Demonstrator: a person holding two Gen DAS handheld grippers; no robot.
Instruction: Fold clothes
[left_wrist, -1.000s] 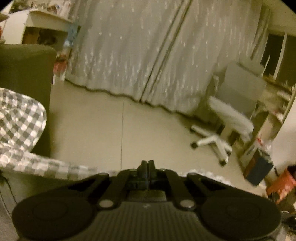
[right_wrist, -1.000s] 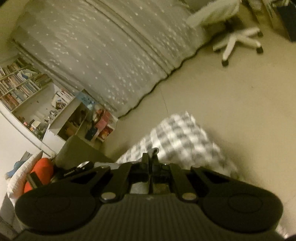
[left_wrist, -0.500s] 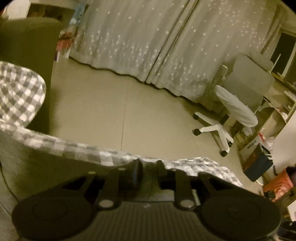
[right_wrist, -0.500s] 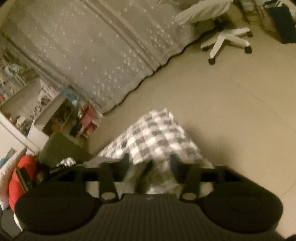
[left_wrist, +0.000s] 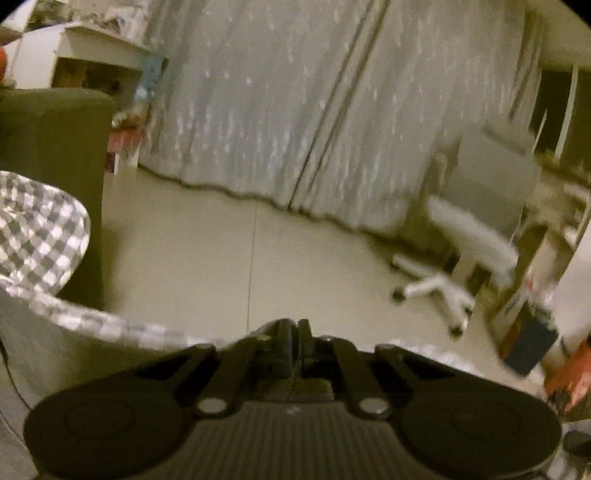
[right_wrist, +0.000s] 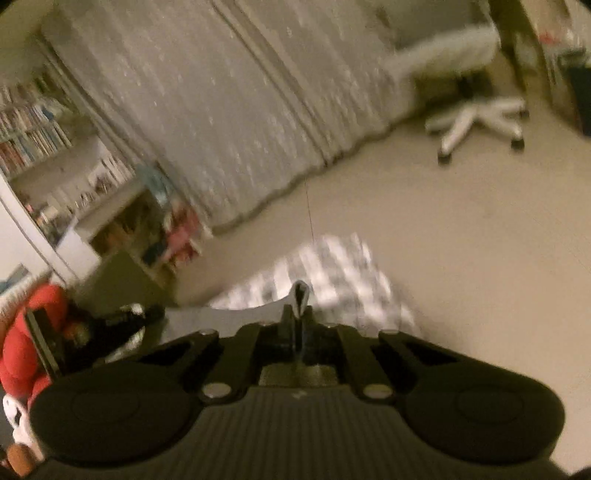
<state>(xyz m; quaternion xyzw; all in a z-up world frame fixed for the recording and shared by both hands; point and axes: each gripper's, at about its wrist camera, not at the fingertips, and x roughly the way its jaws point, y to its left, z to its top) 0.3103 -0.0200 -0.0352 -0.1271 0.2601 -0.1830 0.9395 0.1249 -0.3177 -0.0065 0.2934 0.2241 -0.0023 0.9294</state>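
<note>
A grey-and-white checked garment (left_wrist: 40, 236) hangs at the left of the left wrist view, and its edge runs along the bottom to my left gripper (left_wrist: 294, 325), which is shut on that edge. In the right wrist view the same checked garment (right_wrist: 332, 273) hangs below and ahead of my right gripper (right_wrist: 297, 314), which is shut on a pale fold of it (right_wrist: 301, 293). Both grippers hold the cloth up above the floor. Both views are blurred by motion.
A beige tiled floor (left_wrist: 303, 258) lies below. Star-patterned grey curtains (left_wrist: 295, 92) hang at the back. A white office chair (left_wrist: 461, 251) stands at the right. A dark sofa arm (left_wrist: 48, 140), white bookshelves (right_wrist: 48, 155) and a red cushion (right_wrist: 26, 350) are at the left.
Half a second ago both grippers stood open around the cloth edge; now both are shut on it. The views have swung back up and are blurred.
</note>
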